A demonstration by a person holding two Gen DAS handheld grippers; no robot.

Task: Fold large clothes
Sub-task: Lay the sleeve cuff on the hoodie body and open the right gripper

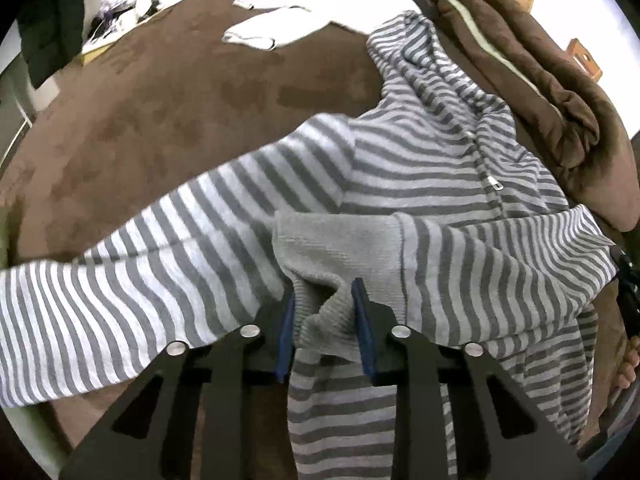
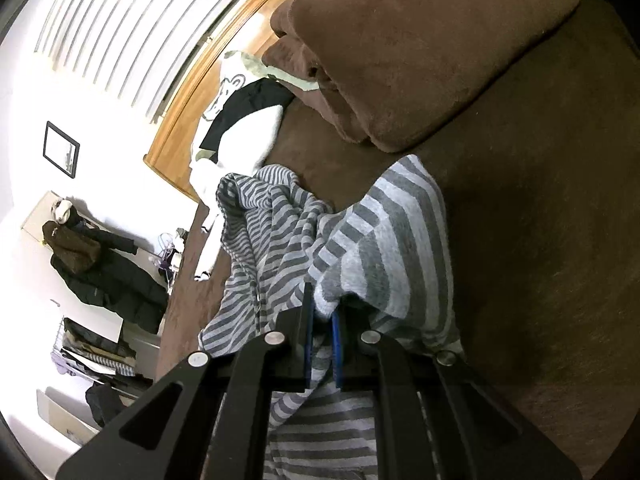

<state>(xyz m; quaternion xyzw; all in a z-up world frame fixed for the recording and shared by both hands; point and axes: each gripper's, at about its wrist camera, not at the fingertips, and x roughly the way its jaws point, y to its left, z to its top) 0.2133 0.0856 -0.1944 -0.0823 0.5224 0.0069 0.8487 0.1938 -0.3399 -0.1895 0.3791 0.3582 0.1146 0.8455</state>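
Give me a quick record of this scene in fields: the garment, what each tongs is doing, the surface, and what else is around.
garment: grey-and-white striped zip hoodie, partly lifted
left tongs: shut on the plain grey ribbed cuff
right tongs: shut on striped fabric
surface: brown bed cover
nearby: brown blanket, white garment, black coat hanging on the wall

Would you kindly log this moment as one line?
left gripper: shut on striped hoodie cuff | right gripper: shut on striped hoodie | surface: brown bed cover
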